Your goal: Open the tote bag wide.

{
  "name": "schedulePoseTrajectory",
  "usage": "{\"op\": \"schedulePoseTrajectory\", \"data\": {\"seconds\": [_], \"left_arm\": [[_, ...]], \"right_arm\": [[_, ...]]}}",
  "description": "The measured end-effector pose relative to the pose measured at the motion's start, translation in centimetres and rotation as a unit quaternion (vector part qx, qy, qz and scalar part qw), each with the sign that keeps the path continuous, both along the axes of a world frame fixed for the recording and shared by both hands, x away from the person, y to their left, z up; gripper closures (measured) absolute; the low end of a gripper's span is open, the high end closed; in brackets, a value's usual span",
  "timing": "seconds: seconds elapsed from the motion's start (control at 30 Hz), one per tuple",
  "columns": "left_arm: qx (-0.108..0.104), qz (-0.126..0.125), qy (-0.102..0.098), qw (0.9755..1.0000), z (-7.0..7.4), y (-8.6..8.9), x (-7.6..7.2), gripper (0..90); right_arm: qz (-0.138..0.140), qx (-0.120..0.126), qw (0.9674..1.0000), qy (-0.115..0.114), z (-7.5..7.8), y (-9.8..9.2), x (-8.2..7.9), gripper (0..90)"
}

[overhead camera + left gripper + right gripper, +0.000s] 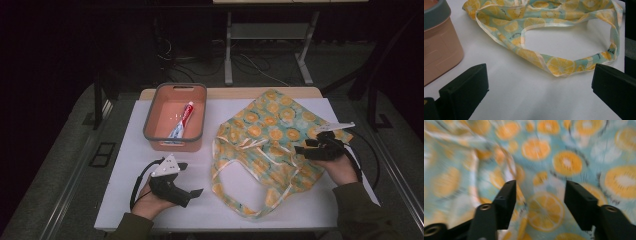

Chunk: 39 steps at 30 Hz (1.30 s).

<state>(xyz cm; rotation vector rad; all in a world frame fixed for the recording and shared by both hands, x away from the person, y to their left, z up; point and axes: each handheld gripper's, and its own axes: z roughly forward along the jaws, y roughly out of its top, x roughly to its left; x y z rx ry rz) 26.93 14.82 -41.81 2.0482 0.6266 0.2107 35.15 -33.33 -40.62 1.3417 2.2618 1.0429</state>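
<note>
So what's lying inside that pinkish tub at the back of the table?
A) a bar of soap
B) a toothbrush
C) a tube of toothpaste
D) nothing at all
C: in the high view a red, white and blue toothpaste tube lies lengthwise on the floor of the pink tub with the grey rim, to the left of the orange-slice print tote bag.

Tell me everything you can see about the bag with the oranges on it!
The bag is a soft cloth tote, pale blue-green with orange and lemon slices printed all over and cream trim on its edges. It lies flat and crumpled on the white table, right of the pink tub. Its long looped handles spread toward the person. The right gripper hovers over its right side with jaws open; I cannot tell if it touches the cloth.
</note>
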Motion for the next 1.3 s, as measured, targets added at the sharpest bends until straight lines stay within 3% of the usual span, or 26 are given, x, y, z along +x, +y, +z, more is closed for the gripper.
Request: {"op": "schedulePoseTrajectory", "data": {"seconds": [0.17,0.33,0.47,0.6,0.7,0.77,0.9,1.13,1.3], "left_arm": [[0.001,0.000,0.000,1.0000,0.0,0.0,0.0,0.0],[0.000,0.001,0.000,1.0000,0.0,0.0,0.0,0.0],[0.002,0.000,0.000,1.0000,-0.1,0.0,0.0,0.0],[0.002,0.000,0.000,1.0000,0.0,0.0,0.0,0.0],[0.002,0.000,0.001,1.0000,-0.1,0.0,0.1,0.0],[0.004,-0.001,0.001,1.0000,-0.1,0.0,0.1,0.0],[0.002,-0.001,0.001,1.0000,-0.1,0.0,0.0,0.0],[0.003,-0.002,0.001,1.0000,-0.1,0.0,0.0,0.0],[0.004,-0.004,0.001,1.0000,-0.1,-0.1,0.0,0.0]], "right_arm": [[0.063,0.030,0.9975,-0.012,1.9,1.9,-1.0,36.6],[0.136,0.005,0.9907,0.006,1.4,5.8,-1.3,42.2],[0.167,-0.009,0.9858,0.016,0.5,8.4,-1.2,47.1],[0.176,-0.036,0.9836,0.021,-0.7,10.3,-0.8,50.8],[0.176,-0.053,0.9826,0.025,-1.6,10.8,-0.4,51.8],[0.180,-0.052,0.9819,0.028,-2.2,11.1,-0.3,51.6],[0.188,-0.075,0.9788,0.035,-3.4,11.8,-0.4,49.9],[0.177,-0.079,0.9808,0.020,-3.7,11.6,-0.5,73.2],[0.179,-0.084,0.9802,0.009,-3.7,11.6,-0.6,88.5]]}}
